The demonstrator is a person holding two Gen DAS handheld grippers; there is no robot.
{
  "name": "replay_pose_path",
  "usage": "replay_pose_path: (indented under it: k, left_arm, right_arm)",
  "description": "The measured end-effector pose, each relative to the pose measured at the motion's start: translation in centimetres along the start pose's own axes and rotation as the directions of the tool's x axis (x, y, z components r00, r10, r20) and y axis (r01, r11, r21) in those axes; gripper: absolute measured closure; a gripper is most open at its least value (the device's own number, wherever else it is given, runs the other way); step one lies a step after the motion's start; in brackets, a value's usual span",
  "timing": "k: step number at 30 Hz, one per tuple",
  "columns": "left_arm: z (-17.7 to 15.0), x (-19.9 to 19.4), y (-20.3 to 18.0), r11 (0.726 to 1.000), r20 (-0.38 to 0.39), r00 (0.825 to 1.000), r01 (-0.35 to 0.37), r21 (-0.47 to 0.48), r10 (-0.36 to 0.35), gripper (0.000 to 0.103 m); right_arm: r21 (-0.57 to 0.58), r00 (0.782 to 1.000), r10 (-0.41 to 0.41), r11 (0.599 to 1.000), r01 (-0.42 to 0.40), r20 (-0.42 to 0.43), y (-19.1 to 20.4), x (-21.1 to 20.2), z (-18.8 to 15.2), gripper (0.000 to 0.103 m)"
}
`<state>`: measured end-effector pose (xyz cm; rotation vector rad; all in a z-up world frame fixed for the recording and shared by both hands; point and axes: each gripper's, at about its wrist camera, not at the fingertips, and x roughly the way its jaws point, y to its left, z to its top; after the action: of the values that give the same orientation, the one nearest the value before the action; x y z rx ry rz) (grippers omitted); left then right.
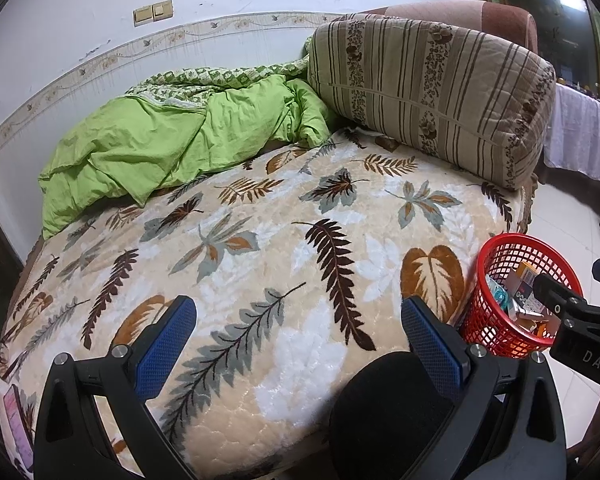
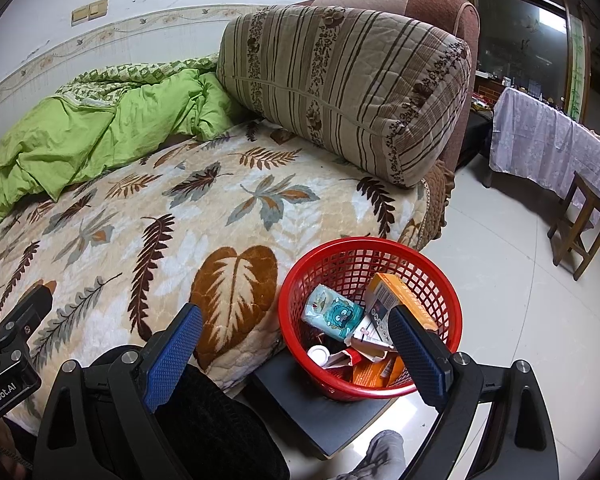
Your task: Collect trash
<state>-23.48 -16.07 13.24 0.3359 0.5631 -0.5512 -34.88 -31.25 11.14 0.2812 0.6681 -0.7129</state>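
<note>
Both tongs are held spread and empty: the left tongs point(image 1: 298, 344) above the bed's point(image 1: 260, 216) near edge, the right tongs point(image 2: 296, 354) beside the red basket point(image 2: 444, 280), which holds the trash point(image 2: 340, 316) off the bed's near right corner. A last scan of the bedcover is advisable; no litter is seen there.

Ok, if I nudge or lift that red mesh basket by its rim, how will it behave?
The red mesh basket looks like thin plastic lattice, so its rim will probably flex. It holds only cartons and wrappers, like the orange box, so it is likely light and may slide. It stands on a small dark platform, so a push could tip it off.
</note>
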Motion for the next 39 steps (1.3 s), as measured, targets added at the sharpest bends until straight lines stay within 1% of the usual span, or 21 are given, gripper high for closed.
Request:
replay_pose_path:
  k: [17, 21, 24, 26, 29, 30, 32, 33, 35, 38, 39]
  left_arm:
    - [-0.2, 0.1, -0.3, 1.0, -0.003, 1.0, 0.003, 0.0, -0.003, 0.001]
    - [-0.4, 0.1, -0.5, 1.0, -0.005, 1.0, -0.004, -0.022, 0.004, 0.001]
    - [-0.3, 0.3, 0.4, 0.999, -0.009, 1.0, -0.03, -0.036, 0.03, 0.001]
    - [-0.3, 0.5, 1.9, 0.997, -0.016, 0.999, -0.046, -0.069, 0.045, 0.001]
    - [-0.4, 1.2, 5.0, 0.985, -0.043, 0.995, -0.092, -0.143, 0.087, 0.001]
    - [-0.5, 1.6, 6.2, 0.978, -0.059, 0.992, -0.123, -0.172, 0.114, 0.001]
    - [-0.8, 2.6, 8.4, 0.965, -0.089, 0.986, -0.156, -0.21, 0.14, 0.001]
    - [-1.2, 3.3, 9.7, 0.954, -0.117, 0.98, -0.184, -0.236, 0.16, 0.001]
    - [-1.8, 4.6, 12.0, 0.936, -0.16, 0.97, -0.223, -0.273, 0.184, 0.001]
    - [-3.0, 7.2, 15.2, 0.904, -0.243, 0.954, -0.256, -0.342, 0.178, 0.001]
    - [-3.5, 8.6, 16.0, 0.893, -0.284, 0.944, -0.269, -0.361, 0.17, 0.001]
  right_arm:
    - [-0.01, 1.0, 0.009, 1.0, -0.009, -0.006, -0.2, 0.5, 0.1, 0.008]
    - [-0.019, 1.0, 0.015, 1.0, -0.015, -0.01, -0.1, 0.7, 0.2, 0.008]
    - [-0.043, 0.998, 0.057, 0.997, -0.057, 0.001, 0.4, 0.9, 0.6, 0.008]
    - [-0.079, 0.997, 0.082, 0.994, -0.08, 0.016, 1.4, 1.1, 1.6, 0.008]
    - [-0.132, 0.99, 0.133, 0.983, -0.125, 0.057, 3.3, 1.0, 3.4, 0.008]
    - [-0.155, 0.984, 0.164, 0.976, -0.151, 0.075, 4.4, 0.9, 4.3, 0.008]
    - [-0.196, 0.97, 0.228, 0.958, -0.208, 0.084, 6.3, 1.2, 5.8, 0.008]
    - [-0.217, 0.96, 0.27, 0.944, -0.249, 0.073, 7.6, 1.6, 6.6, 0.007]
    - [-0.242, 0.944, 0.327, 0.92, -0.308, 0.042, 10.2, 2.7, 7.6, 0.003]
    - [-0.273, 0.94, 0.341, 0.903, -0.332, -0.015, 15.0, 5.6, 8.1, 0.001]
    - [-0.282, 0.94, 0.338, 0.899, -0.336, -0.042, 16.6, 6.9, 8.1, 0.001]
